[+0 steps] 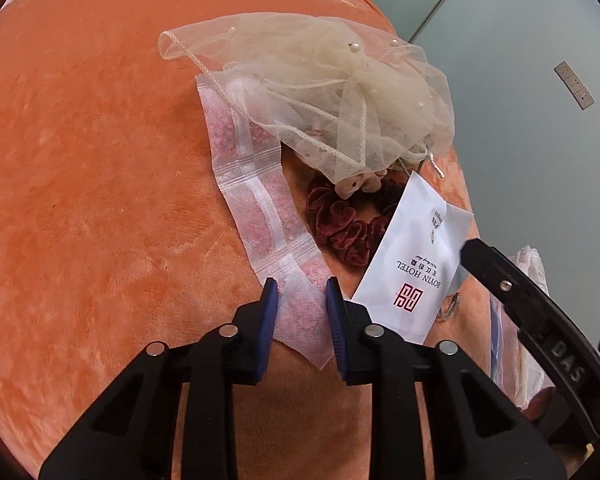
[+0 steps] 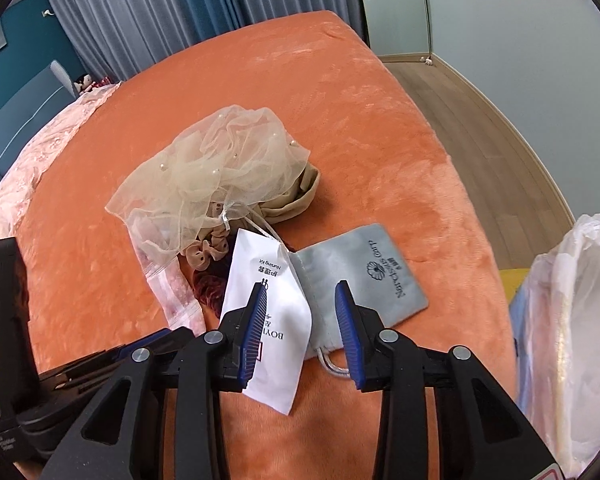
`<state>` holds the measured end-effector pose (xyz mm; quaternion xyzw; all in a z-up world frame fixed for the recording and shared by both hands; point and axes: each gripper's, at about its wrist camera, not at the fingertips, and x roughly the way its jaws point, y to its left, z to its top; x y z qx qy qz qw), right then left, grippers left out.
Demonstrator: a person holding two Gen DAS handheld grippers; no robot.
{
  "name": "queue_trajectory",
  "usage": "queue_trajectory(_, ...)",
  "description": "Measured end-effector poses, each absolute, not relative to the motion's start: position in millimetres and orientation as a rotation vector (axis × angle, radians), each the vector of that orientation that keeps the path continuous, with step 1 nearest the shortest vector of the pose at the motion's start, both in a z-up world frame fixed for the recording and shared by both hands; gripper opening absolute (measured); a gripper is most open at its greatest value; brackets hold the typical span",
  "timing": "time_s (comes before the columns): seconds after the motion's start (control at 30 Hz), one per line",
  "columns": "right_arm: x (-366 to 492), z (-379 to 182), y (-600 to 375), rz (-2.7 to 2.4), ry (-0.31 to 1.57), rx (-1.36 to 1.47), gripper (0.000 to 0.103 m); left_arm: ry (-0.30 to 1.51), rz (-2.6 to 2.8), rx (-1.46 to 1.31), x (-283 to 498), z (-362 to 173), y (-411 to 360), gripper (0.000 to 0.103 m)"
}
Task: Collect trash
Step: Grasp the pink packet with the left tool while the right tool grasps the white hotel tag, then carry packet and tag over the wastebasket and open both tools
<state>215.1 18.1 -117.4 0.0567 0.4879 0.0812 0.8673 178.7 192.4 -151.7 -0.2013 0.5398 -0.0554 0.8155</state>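
Note:
A strip of white-and-pink sachets point(image 1: 260, 204) lies on the orange blanket point(image 1: 92, 184). My left gripper point(image 1: 302, 294) is open, its blue pads either side of the strip's near end. A white BOYIN HOTEL packet point(image 1: 410, 264) lies to the right of it. In the right wrist view my right gripper point(image 2: 302, 296) is open over that white packet point(image 2: 266, 320), whose right part lies between the pads. A grey velvet pouch point(image 2: 364, 276) lies just beyond it. A cream tulle veil point(image 2: 212, 184) with pearls and a dark red scrunchie point(image 1: 340, 224) lie behind.
A white plastic bag point(image 2: 572, 328) hangs off the bed's right side. A beige scrunchie point(image 2: 208, 254) and a tan cloth point(image 2: 296, 200) sit under the veil. A pink lace cover point(image 2: 32, 160) lies at the left. Wood floor point(image 2: 480, 120) lies beyond the bed's right edge.

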Motion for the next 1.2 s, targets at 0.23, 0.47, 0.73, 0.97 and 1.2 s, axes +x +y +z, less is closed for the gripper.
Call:
queue_trajectory(0.23, 218, -128, 21, 0.185, 1.048, 0.152, 0.002, 1.134, -0.128, -0.402, 171, -141, 198, 0.011)
queue_trajectory(0.47, 198, -97, 2, 0.177, 0.981, 0.177, 0.001, 1.085, -0.160, -0.404, 163, -111, 181, 0.010)
queue_trajectory(0.73, 167, -43, -45, 0.119, 0.862, 0.224, 0.001, 0.999, -0.240, -0.376, 141, -53, 147, 0.010)
queue_trajectory(0.97, 134, -2, -99, 0.048, 0.760, 0.265, 0.001, 0.931, -0.342, -0.336, 129, -2, 89, 0.010)
queue_trajectory(1.2, 98, 29, -161, -0.048, 0.684, 0.295, 0.001, 0.879, -0.461, -0.299, 119, 42, 19, 0.009)
